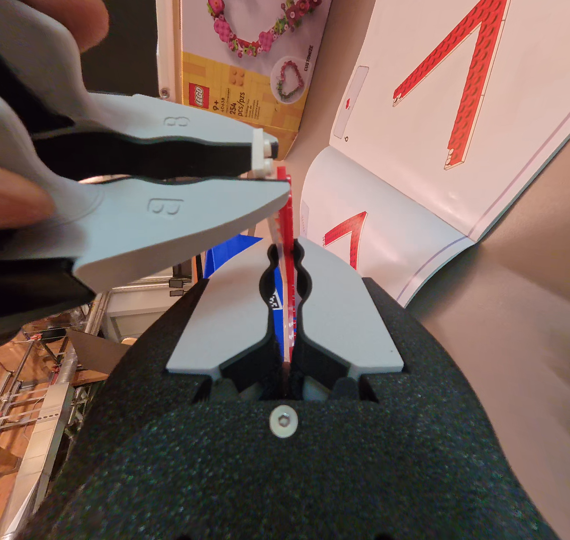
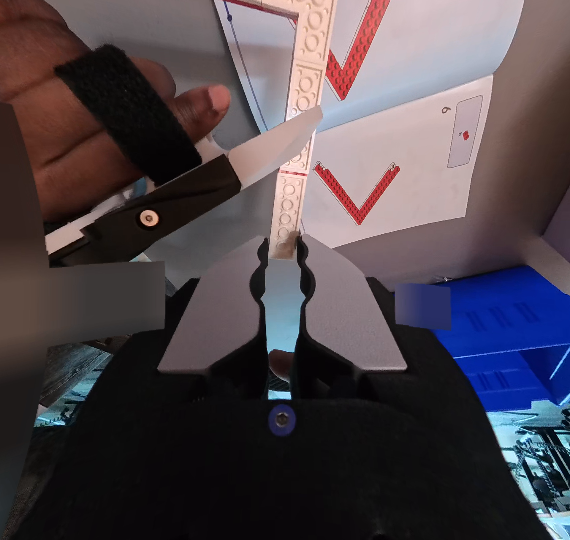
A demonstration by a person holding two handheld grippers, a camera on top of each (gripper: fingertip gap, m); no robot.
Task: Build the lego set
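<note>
Both claws [image 1: 285, 244] clamped on frame [image 2: 303, 93] edges.

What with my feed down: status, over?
Left gripper shut on red-and-white frame. Right gripper shut on small white plate at frame's end. Nothing in the way.

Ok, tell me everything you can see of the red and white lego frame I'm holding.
The lego frame is built of plastic plates, red on one face and white on the other, with the white undersides facing the right wrist camera. Two straight arms meet at a corner. The left tool is shut on one arm, which it sees edge-on. The right tool, gripping a small white plate, meets that arm's free end. Whether the plate is seated cannot be told.
</note>
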